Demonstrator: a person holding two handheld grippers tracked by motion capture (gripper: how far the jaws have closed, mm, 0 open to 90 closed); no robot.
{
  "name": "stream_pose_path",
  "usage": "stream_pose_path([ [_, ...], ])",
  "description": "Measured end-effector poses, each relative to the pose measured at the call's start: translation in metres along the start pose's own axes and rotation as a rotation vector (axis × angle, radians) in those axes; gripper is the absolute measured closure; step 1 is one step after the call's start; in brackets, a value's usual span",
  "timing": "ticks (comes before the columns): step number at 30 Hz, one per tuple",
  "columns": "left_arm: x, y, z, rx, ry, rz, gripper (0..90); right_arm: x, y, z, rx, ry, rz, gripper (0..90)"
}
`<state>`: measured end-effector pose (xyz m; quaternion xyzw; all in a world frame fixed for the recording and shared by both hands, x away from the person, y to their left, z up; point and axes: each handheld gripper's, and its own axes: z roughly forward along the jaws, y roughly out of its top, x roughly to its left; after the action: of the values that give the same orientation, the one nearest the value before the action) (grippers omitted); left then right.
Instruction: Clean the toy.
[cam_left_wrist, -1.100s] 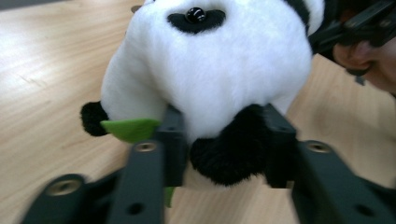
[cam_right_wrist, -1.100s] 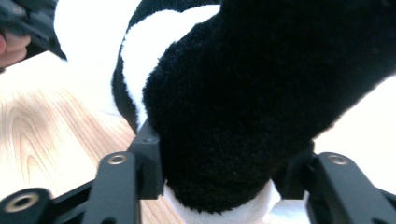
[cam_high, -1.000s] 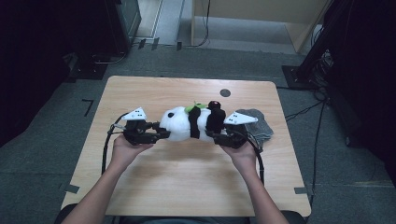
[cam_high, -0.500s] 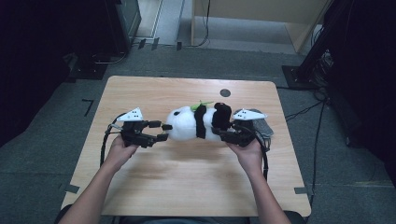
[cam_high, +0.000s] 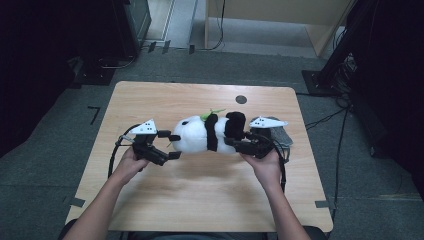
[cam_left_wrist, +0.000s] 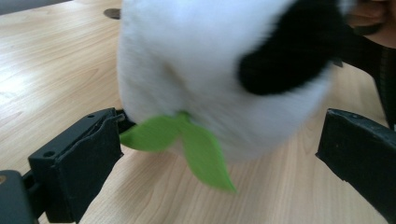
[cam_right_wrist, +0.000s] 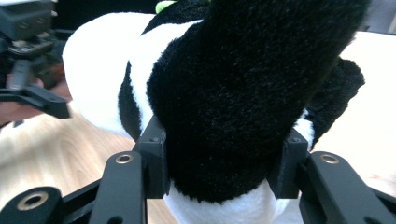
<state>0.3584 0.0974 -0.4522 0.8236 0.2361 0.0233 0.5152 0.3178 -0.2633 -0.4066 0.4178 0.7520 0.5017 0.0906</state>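
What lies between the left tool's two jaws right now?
In the left gripper view, the left tool, whose jaws have just been opening, stands clear of the panda plush; its white end and green felt leaves hang between them over the wooden table.

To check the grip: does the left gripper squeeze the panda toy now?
No, the left gripper stands open, both jaws clear of the panda toy.

Black-and-white plush panda (cam_high: 210, 134), green leaf at head, lying sideways mid-table
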Motion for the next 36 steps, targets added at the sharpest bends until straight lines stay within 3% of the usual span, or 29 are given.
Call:
stream_pose_path([
  [1, -0.001, -0.001, 0.001, -0.005, -0.006, 0.016, 0.0, 0.002, 0.0, 0.0, 0.002, 0.004, 0.001, 51.7],
  [5, -0.001, -0.005, 0.004, -0.027, 0.001, 0.016, 0.0, 0.006, 0.001, 0.001, 0.007, 0.005, 0.011, 51.7],
  [10, -0.001, -0.009, 0.011, -0.011, -0.004, 0.046, 0.0, 0.006, 0.001, 0.002, 0.009, 0.024, 0.052, 51.8],
  [13, -0.002, -0.009, 0.016, -0.013, 0.014, 0.046, 0.0, 0.007, 0.002, 0.002, 0.007, 0.02, 0.066, 52.0],
  [18, -0.004, -0.008, 0.016, -0.076, 0.033, 0.053, 0.0, 0.007, 0.0, 0.003, -0.007, 0.049, 0.127, 52.2],
  [20, -0.007, -0.006, 0.013, -0.093, 0.065, 0.076, 0.2, 0.007, -0.001, 0.004, -0.012, 0.061, 0.138, 52.2],
  [24, -0.009, -0.004, 0.006, -0.127, 0.092, 0.08, 17.8, 0.008, -0.001, 0.005, -0.018, 0.064, 0.144, 51.7],
  [30, -0.007, 0.0, 0.009, -0.044, 0.069, 0.026, 37.8, 0.007, -0.002, 0.009, 0.006, 0.043, 0.13, 46.7],
  [34, -0.006, 0.004, 0.007, -0.026, 0.06, -0.002, 49.1, 0.004, -0.002, 0.011, 0.013, 0.035, 0.12, 37.9],
  [36, -0.004, 0.006, 0.006, -0.02, 0.042, -0.05, 50.5, 0.003, -0.002, 0.011, 0.0, 0.031, 0.101, 31.4],
])
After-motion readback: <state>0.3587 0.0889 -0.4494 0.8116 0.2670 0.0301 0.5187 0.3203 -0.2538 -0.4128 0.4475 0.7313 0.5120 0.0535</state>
